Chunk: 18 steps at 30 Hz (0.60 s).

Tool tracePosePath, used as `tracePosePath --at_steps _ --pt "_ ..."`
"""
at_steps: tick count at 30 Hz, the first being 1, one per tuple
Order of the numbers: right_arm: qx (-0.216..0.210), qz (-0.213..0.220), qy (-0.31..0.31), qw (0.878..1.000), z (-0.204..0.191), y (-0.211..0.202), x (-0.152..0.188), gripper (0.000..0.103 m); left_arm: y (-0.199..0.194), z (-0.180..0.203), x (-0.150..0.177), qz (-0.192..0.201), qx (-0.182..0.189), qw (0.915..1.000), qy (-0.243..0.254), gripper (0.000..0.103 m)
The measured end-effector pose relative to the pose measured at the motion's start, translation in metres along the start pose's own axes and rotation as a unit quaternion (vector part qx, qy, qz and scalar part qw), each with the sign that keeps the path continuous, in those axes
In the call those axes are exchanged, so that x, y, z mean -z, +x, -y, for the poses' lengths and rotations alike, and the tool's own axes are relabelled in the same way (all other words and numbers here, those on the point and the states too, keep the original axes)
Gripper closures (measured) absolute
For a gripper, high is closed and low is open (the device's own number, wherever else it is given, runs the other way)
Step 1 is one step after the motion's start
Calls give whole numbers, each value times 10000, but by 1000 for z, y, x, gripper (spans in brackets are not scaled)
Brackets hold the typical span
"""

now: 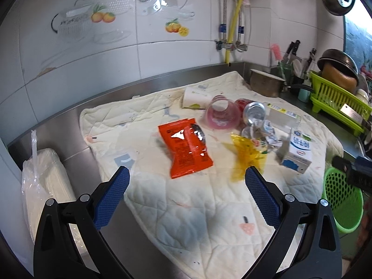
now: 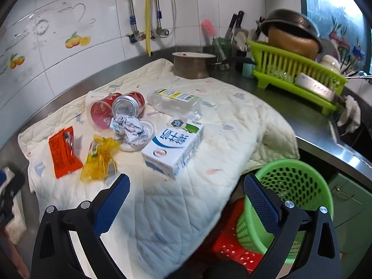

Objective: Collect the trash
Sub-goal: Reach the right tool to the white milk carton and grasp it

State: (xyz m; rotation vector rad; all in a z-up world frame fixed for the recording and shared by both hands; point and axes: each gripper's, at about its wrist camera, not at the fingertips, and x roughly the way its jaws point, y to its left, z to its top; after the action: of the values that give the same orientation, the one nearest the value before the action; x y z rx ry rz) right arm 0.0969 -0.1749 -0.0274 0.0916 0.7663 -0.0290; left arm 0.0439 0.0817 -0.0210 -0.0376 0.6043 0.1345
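Trash lies on a cream quilted cloth (image 1: pixel 204 209): an orange snack packet (image 1: pixel 186 147), a yellow wrapper (image 1: pixel 246 155), a white milk carton (image 1: pixel 298 150), a pink cup (image 1: pixel 222 115), a red can (image 1: pixel 252 112), a clear bottle (image 1: pixel 283 116) and crumpled paper (image 2: pixel 129 127). My left gripper (image 1: pixel 187 181) is open, empty, above the cloth near the orange packet. My right gripper (image 2: pixel 186 188) is open and empty, between the carton (image 2: pixel 174 148) and a green perforated basket (image 2: pixel 288 197) below the counter edge.
A metal pot (image 2: pixel 191 65), utensil holder (image 2: pixel 222 45) and green dish rack (image 2: pixel 295 74) with pans stand at the back right. A plastic-wrapped white bundle (image 1: pixel 44 186) lies at the left on the steel counter. A red stool (image 2: pixel 232 239) sits under the basket.
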Motion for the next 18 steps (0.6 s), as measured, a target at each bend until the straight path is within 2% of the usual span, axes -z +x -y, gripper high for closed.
tracePosePath --at_steps 3,5,9,14,18 --pt "-150 -236 212 9994 -2 23 -17 9 4 -5 -1 -43 -14 10000 -1 6" --pt "-240 -402 377 9982 -2 37 -27 20 5 -7 -3 -24 -36 10000 27 6" --pt "-368 -814 748 9932 0 69 -46 21 7 -11 -5 -43 -14 10000 -12 6" --pt "-257 -1166 993 9879 -1 100 -63 22 13 -11 -5 -100 41 9999 35 6" --pt "-213 -1561 1296 9790 3 126 -69 24 18 -11 -5 -154 94 9998 50 6"
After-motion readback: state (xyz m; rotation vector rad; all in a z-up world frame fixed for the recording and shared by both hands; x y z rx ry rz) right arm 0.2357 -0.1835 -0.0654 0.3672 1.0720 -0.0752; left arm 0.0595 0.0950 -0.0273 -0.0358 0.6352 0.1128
